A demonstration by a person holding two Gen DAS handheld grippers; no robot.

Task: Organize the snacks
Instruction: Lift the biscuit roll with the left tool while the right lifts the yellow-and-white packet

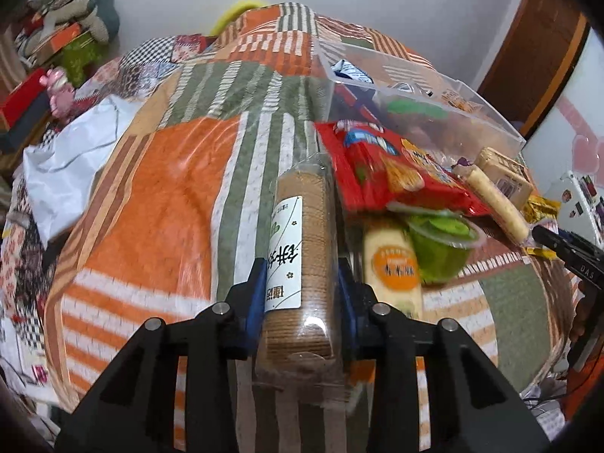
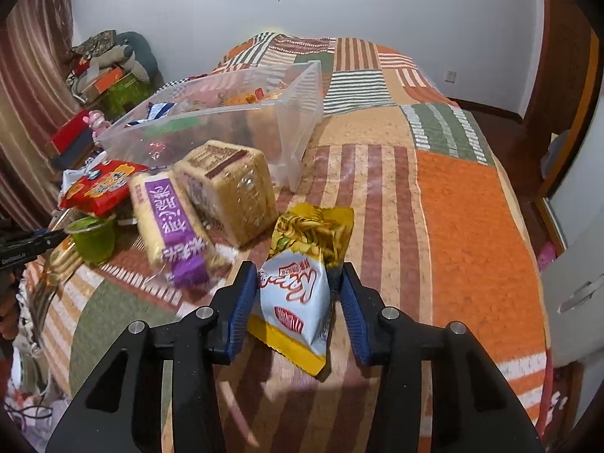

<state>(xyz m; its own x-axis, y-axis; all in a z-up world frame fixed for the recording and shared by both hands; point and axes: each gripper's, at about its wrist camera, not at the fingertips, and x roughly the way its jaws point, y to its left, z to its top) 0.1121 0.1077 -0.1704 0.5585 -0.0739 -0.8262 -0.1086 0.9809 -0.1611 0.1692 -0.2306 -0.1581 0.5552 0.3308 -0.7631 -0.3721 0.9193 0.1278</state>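
A patchwork bedspread [image 2: 434, 196] in orange, green and brown stripes fills both views; its edges run out of frame. On it, toward the far side, stands a clear bin [image 2: 298, 113], its contents blurred behind the plastic, so only scraps of blue, green and orange show. Just in front of the bin lies a loose pile of snacks: a red bag [image 1: 381, 166], a wrapped beige cake block [image 2: 230, 188], a purple-labelled roll [image 2: 170, 226] and a green jelly cup [image 1: 441, 245]. Part of the red bag is hidden under the other snacks in the right wrist view.

The left gripper [image 1: 300, 294] has its blue pads pressed on the sides of a clear-wrapped biscuit stack [image 1: 302, 245], whose near end is blurred. The right gripper [image 2: 298, 302] straddles a small white and yellow packet [image 2: 298, 294]; the left pad touches it, but the right pad's contact is hard to make out. A yellow packet [image 2: 313, 230] lies just behind it.
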